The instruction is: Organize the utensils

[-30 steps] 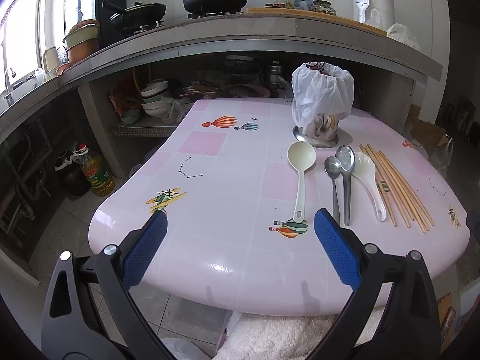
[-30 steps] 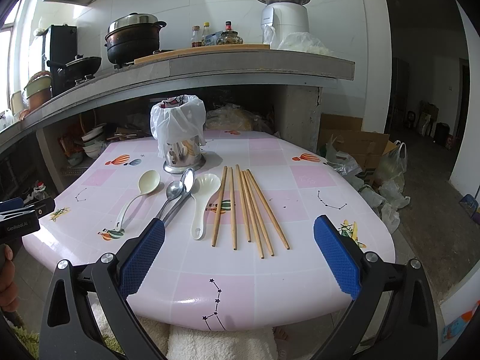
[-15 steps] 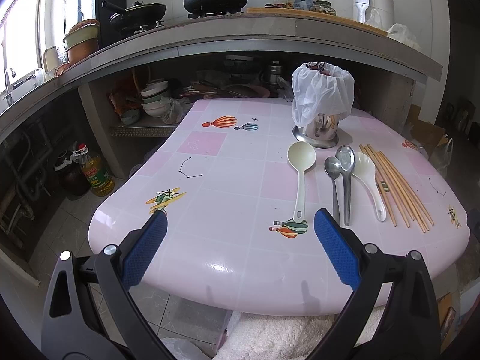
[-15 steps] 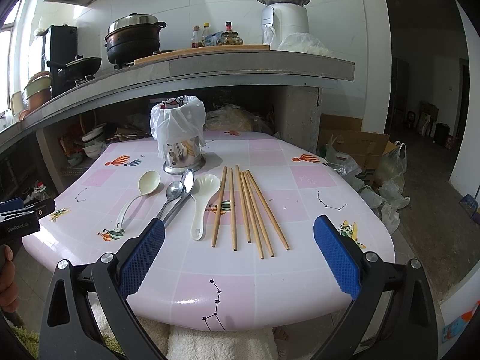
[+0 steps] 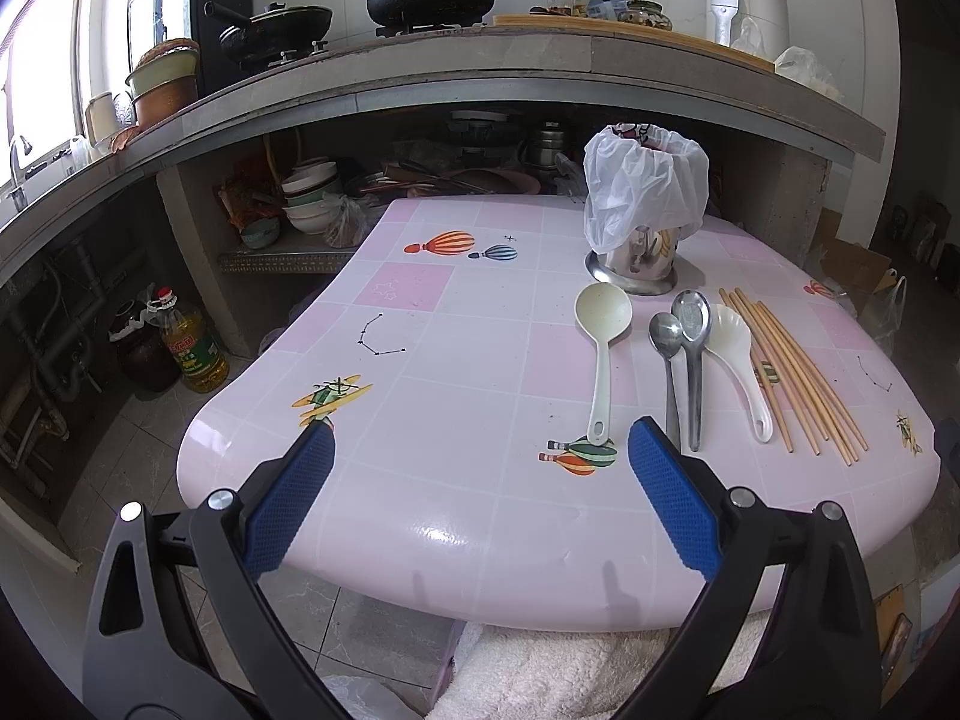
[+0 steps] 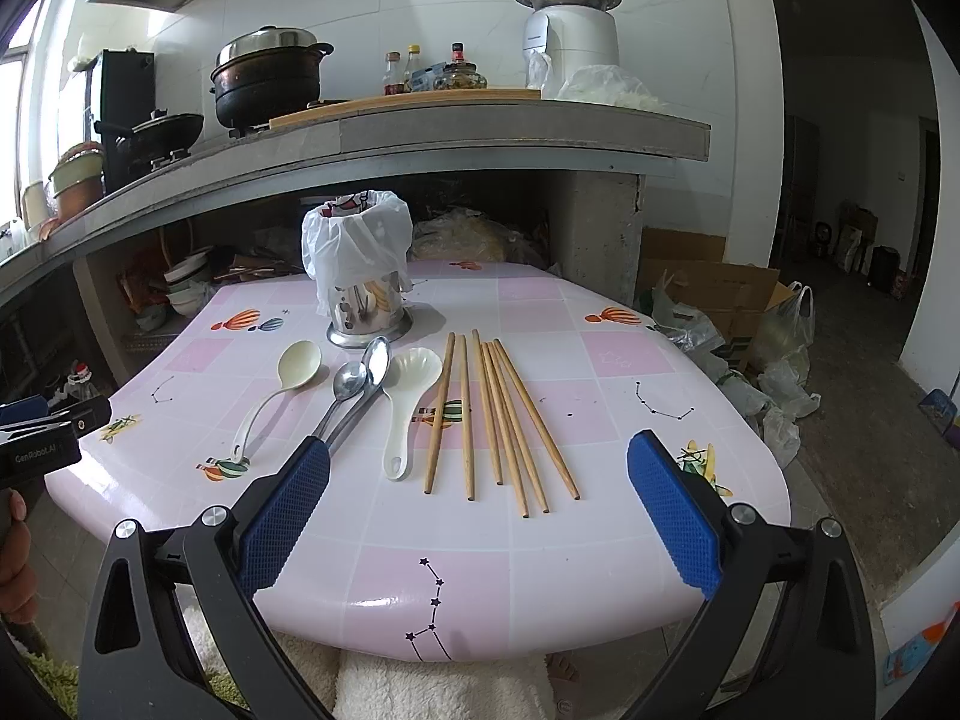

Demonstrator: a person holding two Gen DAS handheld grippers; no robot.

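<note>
Both tongs are wide open and hold nothing. The left tongs [image 5: 480,450] and the right tongs [image 6: 477,468] hang over the near edge of the pink tiled tabletop [image 6: 600,354]. A shiny metal holder with a white plastic bag over it [image 6: 360,264] stands at the far side. In front of the holder lie a cream plastic ladle [image 6: 282,384], two silver metal spoons [image 6: 360,384], a white rice scoop [image 6: 405,408] and six wooden chopsticks [image 6: 498,414], side by side.
</note>
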